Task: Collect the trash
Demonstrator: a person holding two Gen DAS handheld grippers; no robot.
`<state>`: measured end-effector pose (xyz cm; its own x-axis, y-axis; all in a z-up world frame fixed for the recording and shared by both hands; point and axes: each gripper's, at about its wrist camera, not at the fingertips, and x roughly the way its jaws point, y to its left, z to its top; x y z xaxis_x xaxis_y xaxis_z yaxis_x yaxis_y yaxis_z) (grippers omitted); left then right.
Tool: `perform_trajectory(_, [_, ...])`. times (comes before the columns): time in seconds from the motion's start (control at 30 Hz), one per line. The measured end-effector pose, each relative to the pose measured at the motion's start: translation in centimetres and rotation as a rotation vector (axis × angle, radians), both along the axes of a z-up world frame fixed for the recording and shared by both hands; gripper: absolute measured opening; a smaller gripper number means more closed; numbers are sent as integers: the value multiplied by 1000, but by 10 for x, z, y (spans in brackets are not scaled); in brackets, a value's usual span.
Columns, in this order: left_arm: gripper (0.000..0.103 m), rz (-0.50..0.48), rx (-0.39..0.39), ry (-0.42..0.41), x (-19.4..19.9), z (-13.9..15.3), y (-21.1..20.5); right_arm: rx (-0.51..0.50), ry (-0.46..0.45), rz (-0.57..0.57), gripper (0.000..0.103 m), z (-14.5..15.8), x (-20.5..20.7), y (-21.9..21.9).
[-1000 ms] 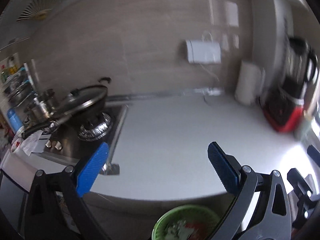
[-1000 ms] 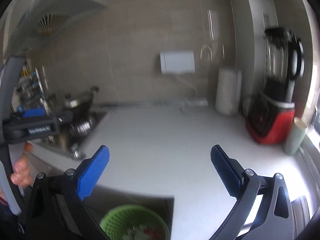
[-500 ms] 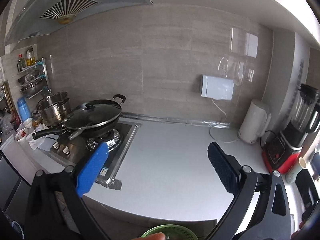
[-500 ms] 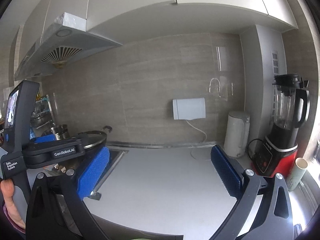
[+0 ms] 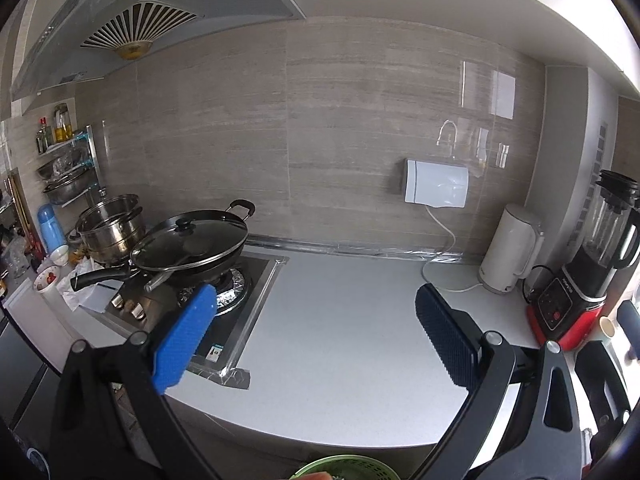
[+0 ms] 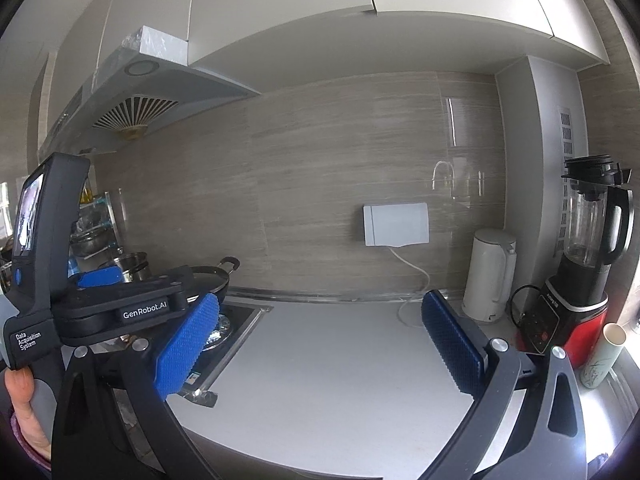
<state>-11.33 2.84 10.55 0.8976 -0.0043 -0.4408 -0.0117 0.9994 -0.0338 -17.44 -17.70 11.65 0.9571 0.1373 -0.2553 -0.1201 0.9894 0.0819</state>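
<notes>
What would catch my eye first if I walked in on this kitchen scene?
Probably the two blue-padded grippers, left gripper and right gripper, both held open above a bare white countertop. Then the black lidded wok on the stove at left, and the red-based blender at far right.

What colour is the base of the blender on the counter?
Red, with a black control panel on the blender base. It shows best in the right wrist view.

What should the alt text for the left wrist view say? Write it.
The open left gripper hovers empty above a pale kitchen counter. To the left, a lidded black wok sits on the stove beside a steel pot; a white kettle and red-based blender stand right, a green basket's rim below.
</notes>
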Motion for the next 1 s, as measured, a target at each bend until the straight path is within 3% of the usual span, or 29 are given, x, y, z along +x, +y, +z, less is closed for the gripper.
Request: perform_trajectory(1.0, [95, 0, -9, 21, 3, -4, -4, 3, 2, -15, 101, -2, 0, -1])
